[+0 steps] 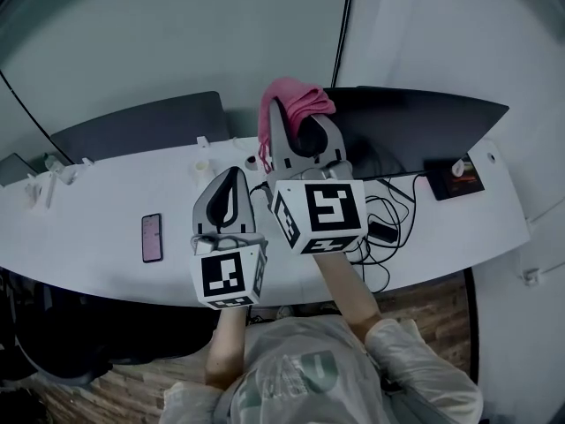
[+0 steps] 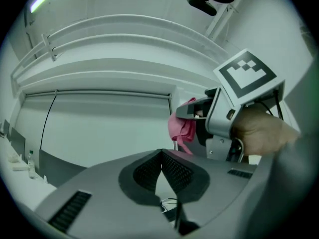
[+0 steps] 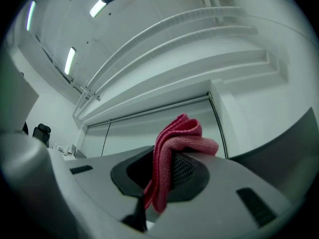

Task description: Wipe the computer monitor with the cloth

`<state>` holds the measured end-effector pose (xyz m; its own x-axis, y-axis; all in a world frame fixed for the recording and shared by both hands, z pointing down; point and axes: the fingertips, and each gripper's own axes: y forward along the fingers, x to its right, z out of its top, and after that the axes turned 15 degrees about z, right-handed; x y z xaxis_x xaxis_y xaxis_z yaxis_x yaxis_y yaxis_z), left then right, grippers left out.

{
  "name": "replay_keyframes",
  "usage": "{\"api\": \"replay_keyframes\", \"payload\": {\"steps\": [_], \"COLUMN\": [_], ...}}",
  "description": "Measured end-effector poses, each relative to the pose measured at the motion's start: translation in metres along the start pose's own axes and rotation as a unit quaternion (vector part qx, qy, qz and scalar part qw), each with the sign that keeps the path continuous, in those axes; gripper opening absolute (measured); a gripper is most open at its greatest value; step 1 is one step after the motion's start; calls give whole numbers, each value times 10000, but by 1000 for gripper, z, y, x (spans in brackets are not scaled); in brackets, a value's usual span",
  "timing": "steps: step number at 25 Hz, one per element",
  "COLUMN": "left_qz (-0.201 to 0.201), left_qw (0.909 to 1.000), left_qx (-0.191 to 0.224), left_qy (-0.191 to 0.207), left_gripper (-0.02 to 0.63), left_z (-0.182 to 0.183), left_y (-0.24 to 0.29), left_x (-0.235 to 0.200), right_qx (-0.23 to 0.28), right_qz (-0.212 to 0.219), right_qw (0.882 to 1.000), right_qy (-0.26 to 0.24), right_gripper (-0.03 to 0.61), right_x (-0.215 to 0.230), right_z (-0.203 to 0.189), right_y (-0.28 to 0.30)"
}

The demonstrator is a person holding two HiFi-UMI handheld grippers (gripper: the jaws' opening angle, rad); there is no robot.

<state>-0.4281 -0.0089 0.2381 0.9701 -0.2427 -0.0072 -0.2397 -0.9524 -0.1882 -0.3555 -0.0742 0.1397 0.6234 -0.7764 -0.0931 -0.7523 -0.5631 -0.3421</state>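
Head view, left side: phone (image 1: 152, 237) lies flat on the white table (image 1: 97, 219), well apart from both grippers.

Left gripper (image 1: 231, 182): raised above the table's front edge. In the left gripper view its fingers (image 2: 144, 173) are closed tip to tip, with only a thin slit below the tips and nothing between them.

Right gripper (image 1: 296, 122): just beside the left one and further forward. In the right gripper view its fingers (image 3: 187, 171) are clamped on the pink cloth (image 3: 174, 148), which is folded over, bulges above the tips and hangs down between the pads.

In the head view the cloth (image 1: 296, 100) sits at the upper left corner of the dark monitor (image 1: 415, 126). Contact with the screen: cannot tell.

Only the head view shows the monitor and the cables (image 1: 381, 223) on the table below it. Only the left gripper view shows the hand (image 2: 259, 131) on the right gripper, side on.
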Motion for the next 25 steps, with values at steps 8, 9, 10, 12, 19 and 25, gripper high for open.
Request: {"api": "replay_keyframes", "payload": {"steps": [8, 9, 10, 12, 19, 25], "left_qz": [14, 5, -2, -11, 36, 50], "left_qw": [9996, 9995, 9994, 9994, 9996, 9997], "left_qx": [287, 314, 335, 355, 269, 209], "left_qy": [-33, -32, -27, -10, 63, 77], "left_gripper": [14, 14, 15, 14, 15, 15], "left_z": [35, 38, 40, 43, 38, 31], "left_y": [9, 10, 10, 11, 12, 11], "left_x": [21, 24, 26, 30, 29, 18], "right_qx": [245, 253, 248, 180, -622, -1021], "right_qz": [-350, -391, -425, -490, -244, 109], "right_qw": [9949, 9941, 9930, 9888, 9700, 9701], "right_qy": [-908, -982, -1076, -1401, -2336, -2200], "right_gripper": [57, 57, 57, 57, 57, 57], "right_x": [48, 53, 58, 64, 49, 22], "right_z": [61, 67, 71, 78, 48, 9], "right_y": [-17, -18, -18, -15, 15, 28]}}
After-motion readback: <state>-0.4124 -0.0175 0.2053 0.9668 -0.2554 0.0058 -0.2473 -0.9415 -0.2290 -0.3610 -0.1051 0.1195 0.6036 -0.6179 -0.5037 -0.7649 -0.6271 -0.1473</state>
